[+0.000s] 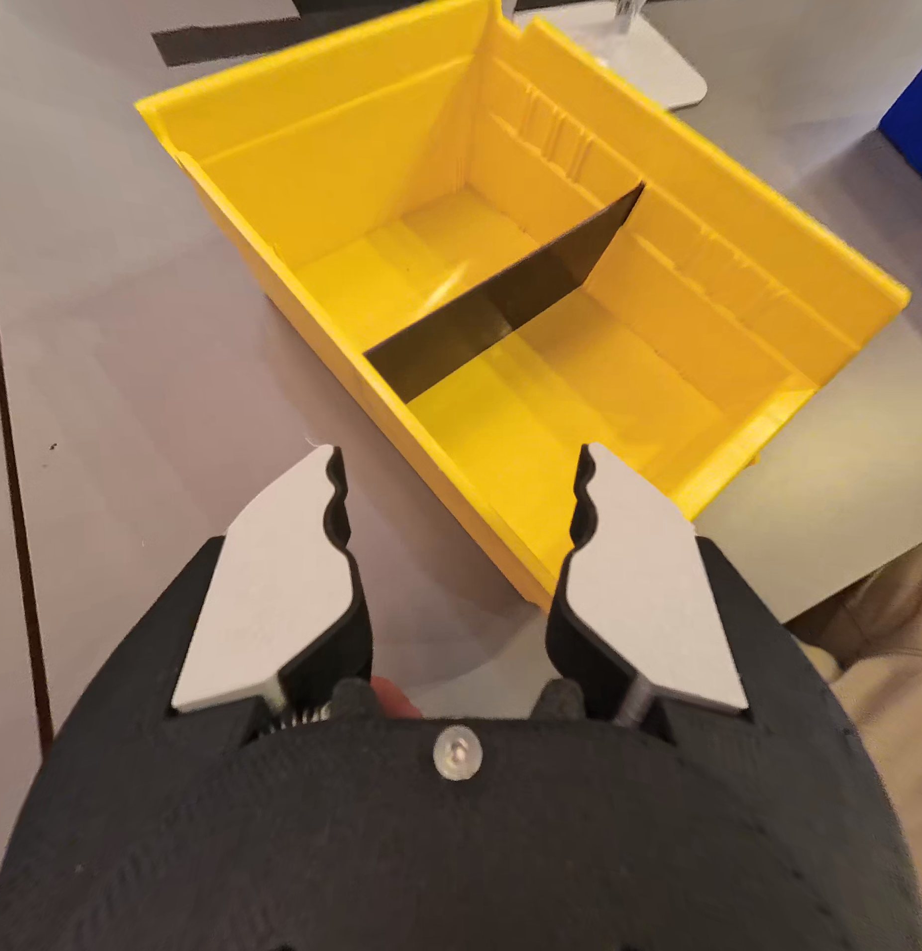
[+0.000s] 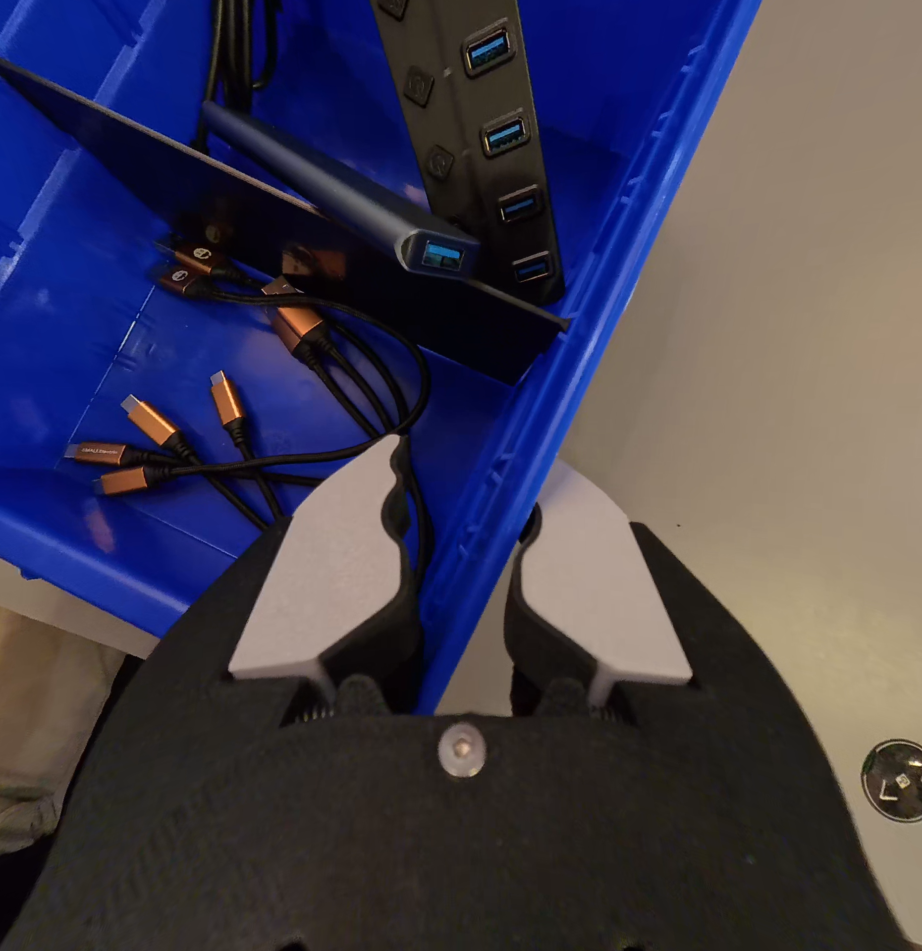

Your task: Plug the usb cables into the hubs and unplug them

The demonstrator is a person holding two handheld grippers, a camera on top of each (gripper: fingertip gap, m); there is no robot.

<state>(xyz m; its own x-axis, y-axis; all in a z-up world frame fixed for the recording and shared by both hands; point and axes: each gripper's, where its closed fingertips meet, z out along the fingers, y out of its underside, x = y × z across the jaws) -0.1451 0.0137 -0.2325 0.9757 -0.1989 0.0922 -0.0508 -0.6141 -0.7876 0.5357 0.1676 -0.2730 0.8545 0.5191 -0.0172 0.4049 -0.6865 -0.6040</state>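
A blue bin point(image 2: 628, 257) holds two USB hubs behind a dark divider point(image 2: 242, 216): a black hub point(image 2: 479, 128) with several blue ports, and a slim grey hub point(image 2: 345, 195) with one blue port facing me. Black braided cables point(image 2: 299, 329) with copper-coloured plugs point(image 2: 155, 422) lie loose in the near compartment. My right gripper point(image 2: 476, 458) straddles the bin's right wall, one finger inside and one outside, closed on the wall. My left gripper point(image 1: 458, 447) is open and empty above the near edge of a yellow bin point(image 1: 319, 144).
The yellow bin is empty, with a dark divider point(image 1: 500, 303) across it. A white stand base point(image 1: 654, 56) sits behind it and the blue bin's corner point(image 1: 911, 118) shows at the right. A round dark disc point(image 2: 899, 779) lies on the grey table.
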